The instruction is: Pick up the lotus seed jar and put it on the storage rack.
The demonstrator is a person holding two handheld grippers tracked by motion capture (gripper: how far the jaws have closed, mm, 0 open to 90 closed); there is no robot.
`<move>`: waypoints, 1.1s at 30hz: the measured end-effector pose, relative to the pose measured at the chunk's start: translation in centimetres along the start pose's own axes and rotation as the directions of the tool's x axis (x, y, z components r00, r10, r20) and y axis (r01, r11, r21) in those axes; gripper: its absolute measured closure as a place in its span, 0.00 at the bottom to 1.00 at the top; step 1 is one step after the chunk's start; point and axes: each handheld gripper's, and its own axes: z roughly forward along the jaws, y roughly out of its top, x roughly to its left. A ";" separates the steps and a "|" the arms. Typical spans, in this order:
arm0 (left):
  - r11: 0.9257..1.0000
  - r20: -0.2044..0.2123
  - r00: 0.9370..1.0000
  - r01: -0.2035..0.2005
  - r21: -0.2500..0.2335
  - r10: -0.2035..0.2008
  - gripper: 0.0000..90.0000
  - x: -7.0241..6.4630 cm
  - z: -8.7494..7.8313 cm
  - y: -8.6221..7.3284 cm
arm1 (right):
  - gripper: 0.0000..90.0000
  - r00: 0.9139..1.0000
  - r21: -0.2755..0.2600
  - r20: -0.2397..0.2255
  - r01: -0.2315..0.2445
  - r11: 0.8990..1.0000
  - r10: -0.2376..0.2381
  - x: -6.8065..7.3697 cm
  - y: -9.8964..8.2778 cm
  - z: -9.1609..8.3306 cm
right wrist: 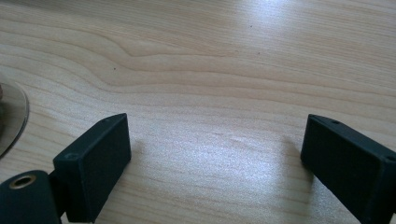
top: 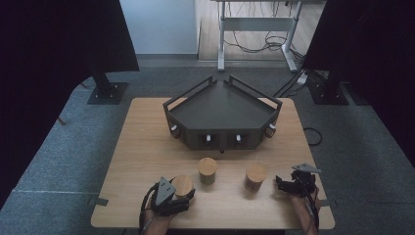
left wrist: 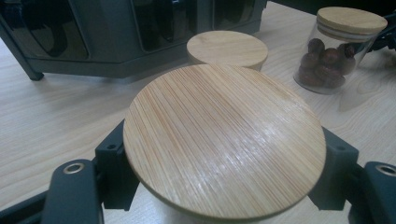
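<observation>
Wood surface point(top: 147, 147): left gripper point(left wrist: 219, 186) clamped round nearest jar point(left wrist: 224, 140), prob by its body; right gripper point(right wrist: 215, 154) open, w/ nothing between jaws.

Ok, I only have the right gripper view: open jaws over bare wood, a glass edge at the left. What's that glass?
Observer: The right jar, bamboo-lidded, beside your right gripper; it holds dark red fruit.
Operator: And the left gripper?
Observer: The left gripper has its jaws either side of the left jar, under the lid, which hides any contact.
Operator: Any other jars?
Observer: A middle jar, in front of a dark angular tray.
</observation>
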 end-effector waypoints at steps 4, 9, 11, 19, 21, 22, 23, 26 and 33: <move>1.000 -0.008 1.000 -0.003 -0.004 0.003 0.29 0.1 -0.1 0.2 | 0.09 1.000 0.000 0.000 0.000 1.000 0.000 0.0 0.0 0.0; 1.000 -0.019 1.000 -0.006 -0.006 0.006 0.29 0.3 -0.1 0.5 | 0.09 1.000 0.000 0.000 0.000 1.000 0.000 0.0 0.0 0.0; 1.000 -0.025 1.000 -0.007 -0.008 0.007 0.29 0.4 -0.2 0.5 | 0.09 1.000 0.000 0.000 0.000 1.000 0.000 0.0 0.0 0.0; 1.000 -0.047 0.999 0.004 -0.015 -0.005 0.29 0.7 -0.3 0.9 | 0.09 1.000 0.000 0.000 0.000 1.000 0.000 0.0 0.0 0.0; 1.000 -0.048 0.999 0.006 -0.018 -0.007 0.29 0.8 -0.4 1.0 | 0.09 1.000 0.000 0.000 0.000 1.000 0.000 0.0 0.0 0.0; 1.000 -0.048 0.999 0.006 -0.019 -0.007 0.29 0.8 -0.4 1.0 | 0.09 1.000 0.000 0.000 0.000 1.000 0.000 0.0 0.0 0.0; 1.000 -0.049 0.999 0.006 -0.019 -0.007 0.29 0.8 -0.4 1.1 | 0.09 1.000 0.000 0.000 0.000 1.000 0.000 0.0 0.0 0.0; 1.000 -0.050 0.999 0.006 -0.021 -0.007 0.29 0.8 -0.4 1.3 | 0.09 1.000 0.000 0.000 0.000 1.000 0.000 0.0 0.0 0.0; 1.000 -0.058 0.998 0.001 -0.028 -0.003 0.29 0.9 -0.5 2.0 | 0.09 1.000 0.000 0.000 0.000 1.000 0.000 0.0 0.0 0.0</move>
